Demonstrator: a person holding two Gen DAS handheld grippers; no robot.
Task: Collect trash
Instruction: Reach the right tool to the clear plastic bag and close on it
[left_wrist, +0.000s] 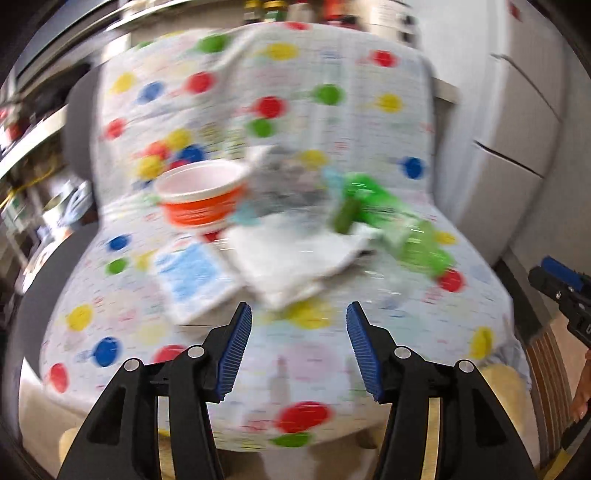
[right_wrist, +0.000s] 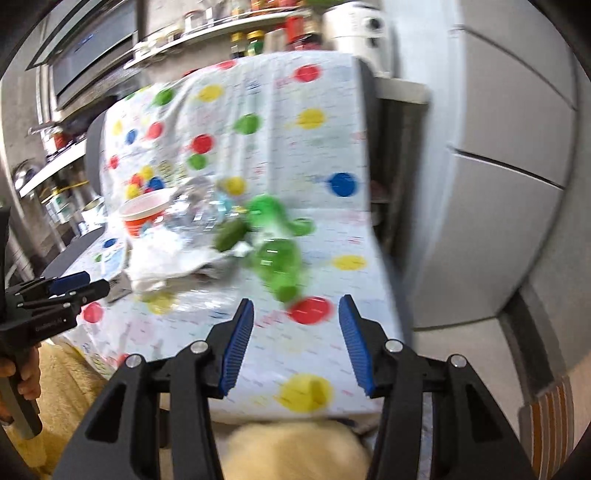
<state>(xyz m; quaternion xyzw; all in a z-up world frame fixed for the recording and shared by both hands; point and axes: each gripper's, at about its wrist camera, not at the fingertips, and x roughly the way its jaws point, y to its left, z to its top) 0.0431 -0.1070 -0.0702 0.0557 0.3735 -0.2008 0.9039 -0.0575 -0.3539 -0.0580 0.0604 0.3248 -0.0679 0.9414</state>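
I hold the left gripper (left_wrist: 299, 347) level, jaws spread and empty, near the white napkin (left_wrist: 295, 258). My right gripper (right_wrist: 296, 341) hovers likewise, jaws spread, facing the green bottle (right_wrist: 277, 258).

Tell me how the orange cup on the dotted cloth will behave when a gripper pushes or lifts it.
The orange cup looks empty and thin-walled, so it is probably light and may slide or tip if pushed. It already seems tilted on the soft dotted cloth, which suggests unsteady footing. Its walls may dent under a hard squeeze.

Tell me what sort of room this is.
Probably a home kitchen: a shelf of jars runs behind the chair, whose polka-dot cover holds litter, with a pale fridge-like cabinet alongside.
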